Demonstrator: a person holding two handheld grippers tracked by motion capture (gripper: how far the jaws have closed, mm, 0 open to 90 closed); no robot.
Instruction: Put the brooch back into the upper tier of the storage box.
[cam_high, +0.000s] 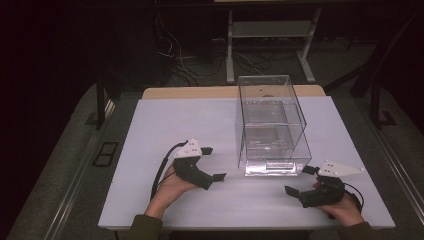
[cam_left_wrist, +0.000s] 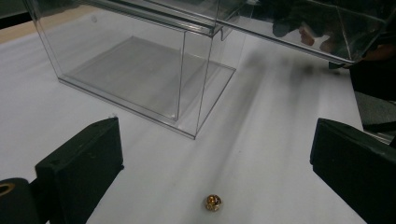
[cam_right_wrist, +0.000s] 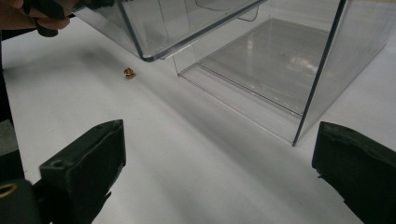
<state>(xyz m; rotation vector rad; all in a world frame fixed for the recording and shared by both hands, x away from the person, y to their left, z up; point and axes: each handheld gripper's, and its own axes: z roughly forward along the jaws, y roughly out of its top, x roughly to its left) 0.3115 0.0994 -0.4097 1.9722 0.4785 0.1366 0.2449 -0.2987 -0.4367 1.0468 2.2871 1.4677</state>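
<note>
Black jaws stood spread wide on both of your tongs, neither pinching anything. Your left gripper (cam_high: 214, 164) rested on the white table (cam_high: 165, 125) to the left of the clear plastic box (cam_high: 270, 125); your right gripper (cam_high: 300, 181) sat near the box's front right corner, jaws turned toward the middle of the table.

Between the two lay a small gold bead-like object (cam_left_wrist: 213, 202), alone on the bare surface, just outside the box and apart from its front wall. In the left gripper view it sat close ahead, almost midway between that gripper's jaws, so your left hand (cam_high: 170, 187) looked the nearer one. In the right gripper view the same object (cam_right_wrist: 129, 73) lay well off, up and to the left, below the box's overhanging edge. It was too small and rounded to give a long axis. A pick, if intended, seemingly called for a short straight advance from the left.
</note>
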